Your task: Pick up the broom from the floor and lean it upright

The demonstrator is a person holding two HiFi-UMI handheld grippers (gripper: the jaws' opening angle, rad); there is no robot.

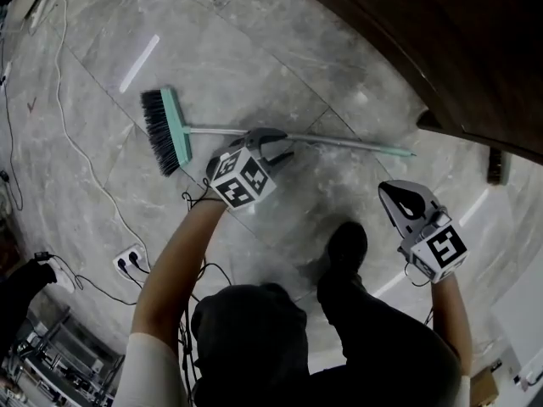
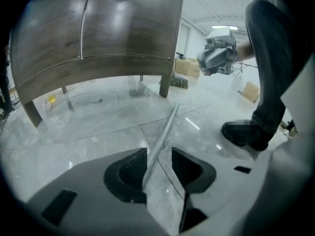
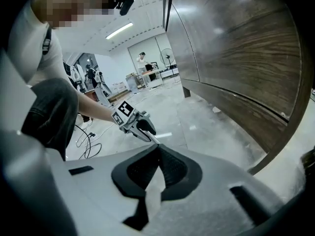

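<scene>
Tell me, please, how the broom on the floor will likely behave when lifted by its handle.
The broom looks light and stiff: thin metal handle, small brush head. That smooth round handle may twist in the left tongs. Gripped nearer the head, its long end could dip.

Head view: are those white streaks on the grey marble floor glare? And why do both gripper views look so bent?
Head view: yes, bright glare off the glossy grey marble floor. Left gripper view: the wide-angle lens bows the dark wood-panelled furniture, and the corners go black. Right gripper view: same bowing.
</scene>
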